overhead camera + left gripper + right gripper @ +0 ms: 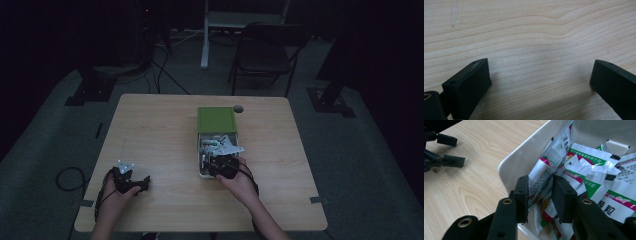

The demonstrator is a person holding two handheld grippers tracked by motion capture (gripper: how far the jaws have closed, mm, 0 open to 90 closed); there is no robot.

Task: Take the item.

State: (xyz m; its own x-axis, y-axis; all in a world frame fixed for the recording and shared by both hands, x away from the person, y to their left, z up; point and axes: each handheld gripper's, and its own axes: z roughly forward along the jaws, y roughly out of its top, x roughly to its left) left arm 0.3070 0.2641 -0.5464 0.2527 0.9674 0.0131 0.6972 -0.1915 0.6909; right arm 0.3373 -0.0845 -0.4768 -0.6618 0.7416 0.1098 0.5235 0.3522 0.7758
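Note:
A white box (199, 159) with a green lid (216, 120) at its far end lies right of the table's middle, holding several foil packets printed in green and red. My right gripper (219, 156) reaches into the box's near end. Its jaws (540, 182) stand either side of an upright packet (542, 168) that leans against the box's white wall (516, 162); a gap still shows at the pads. My left gripper (144, 183) rests at the table's near left, open over bare wood (539, 72); it also lies beyond the box (452, 150).
The wooden table (160, 135) has a round cable hole (238, 108) behind the green lid. Beyond the table stand a dark folding chair (267, 52) and a white desk leg (205, 35). A black cable (70, 177) loops on the floor at the left.

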